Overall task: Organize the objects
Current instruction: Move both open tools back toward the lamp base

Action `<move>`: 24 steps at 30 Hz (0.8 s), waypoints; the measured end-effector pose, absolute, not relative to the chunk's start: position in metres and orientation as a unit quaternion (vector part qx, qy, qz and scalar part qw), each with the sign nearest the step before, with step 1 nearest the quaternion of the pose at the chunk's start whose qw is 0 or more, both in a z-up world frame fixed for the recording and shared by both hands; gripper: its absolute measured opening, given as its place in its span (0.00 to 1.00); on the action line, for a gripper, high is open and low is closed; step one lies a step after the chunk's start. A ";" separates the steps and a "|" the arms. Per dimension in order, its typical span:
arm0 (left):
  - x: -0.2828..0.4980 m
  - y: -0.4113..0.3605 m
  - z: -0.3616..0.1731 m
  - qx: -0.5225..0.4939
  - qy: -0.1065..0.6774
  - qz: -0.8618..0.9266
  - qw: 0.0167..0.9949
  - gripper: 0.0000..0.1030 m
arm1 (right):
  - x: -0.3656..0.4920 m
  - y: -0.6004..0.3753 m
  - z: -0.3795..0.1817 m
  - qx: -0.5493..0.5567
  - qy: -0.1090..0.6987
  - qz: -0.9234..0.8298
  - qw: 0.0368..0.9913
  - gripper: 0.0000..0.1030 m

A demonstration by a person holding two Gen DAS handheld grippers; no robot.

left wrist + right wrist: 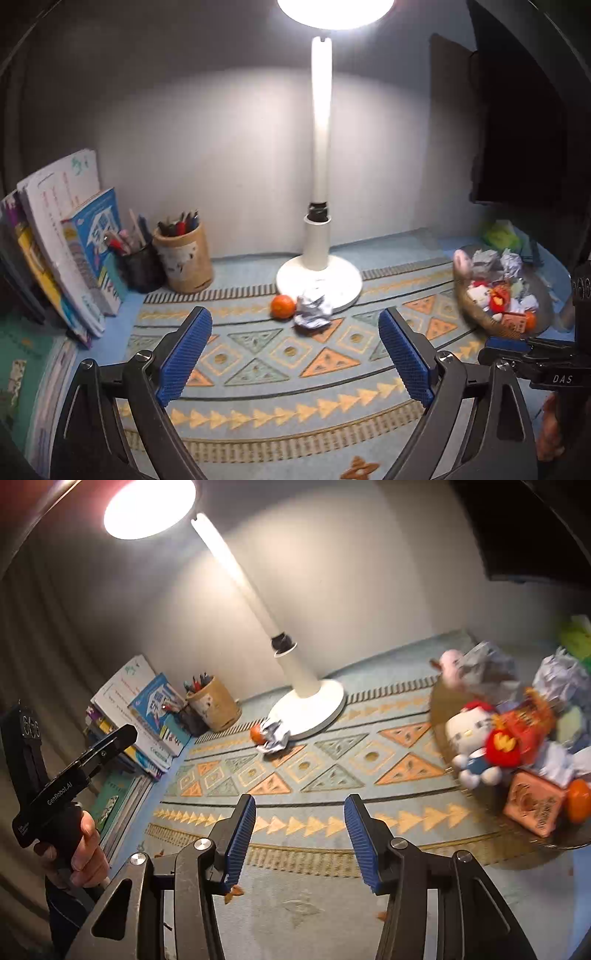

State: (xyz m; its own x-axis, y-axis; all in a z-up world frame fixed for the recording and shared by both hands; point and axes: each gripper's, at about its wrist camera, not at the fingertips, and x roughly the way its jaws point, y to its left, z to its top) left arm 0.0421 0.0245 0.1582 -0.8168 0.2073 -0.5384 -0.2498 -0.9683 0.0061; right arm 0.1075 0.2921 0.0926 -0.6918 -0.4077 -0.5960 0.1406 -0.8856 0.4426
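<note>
A small orange (283,306) and a crumpled paper ball (313,312) lie together on the patterned mat, against the lamp base (319,280). My left gripper (295,350) hovers just in front of them, open wide, with nothing between its blue pads. A round woven basket (476,314) on the right holds paper balls, plush toys, a small box and another orange. My right gripper (300,840) is open over the mat with nothing in it, and the basket (437,709) is to its right. From here the orange (256,734) and paper ball (275,736) lie farther back.
Books (74,251) lean at the left beside a black pen cup (142,267) and a tan pen holder (184,258). The white lamp post (320,147) rises at the middle back. A green packet (500,232) lies behind the basket. A hand (85,845) grips the left gripper's handle.
</note>
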 end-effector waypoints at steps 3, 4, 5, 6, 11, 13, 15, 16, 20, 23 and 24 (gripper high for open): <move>0.032 0.009 0.121 -0.305 0.038 0.947 0.089 0.89 | 0.088 0.258 0.064 0.392 -0.166 -0.893 0.146 0.47; 0.027 0.006 0.106 -0.316 0.043 0.945 0.075 0.89 | 0.082 0.249 0.053 0.403 -0.157 -0.891 0.139 0.47; 0.023 0.004 0.092 -0.327 0.050 0.942 0.064 0.89 | 0.077 0.241 0.043 0.413 -0.148 -0.889 0.129 0.47; 0.019 0.004 0.079 -0.334 0.052 0.939 0.057 0.89 | 0.072 0.234 0.033 0.418 -0.140 -0.889 0.120 0.47; 0.009 -0.001 0.035 -0.356 0.033 0.933 0.043 0.89 | 0.063 0.219 0.006 0.419 -0.089 -0.900 0.079 0.47; 0.002 -0.002 0.027 -0.372 0.037 0.927 0.032 0.89 | 0.062 0.217 0.004 0.421 -0.077 -0.901 0.068 0.47; 0.000 -0.006 0.027 -0.375 0.019 0.926 0.039 0.89 | 0.063 0.214 0.004 0.413 -0.060 -0.907 0.059 0.55; 0.000 -0.008 0.026 -0.376 0.015 0.926 0.037 0.89 | 0.065 0.211 0.006 0.409 -0.049 -0.909 0.056 0.59; 0.001 -0.008 0.025 -0.374 0.016 0.927 0.038 0.89 | 0.068 0.197 0.007 0.400 -0.005 -0.915 0.046 0.62; 0.001 -0.006 0.025 -0.374 0.023 0.926 0.041 0.89 | 0.067 0.193 0.006 0.401 0.009 -0.915 0.044 0.62; 0.001 -0.006 0.025 -0.374 0.022 0.926 0.043 0.89 | 0.067 0.193 0.006 0.401 0.007 -0.915 0.044 0.62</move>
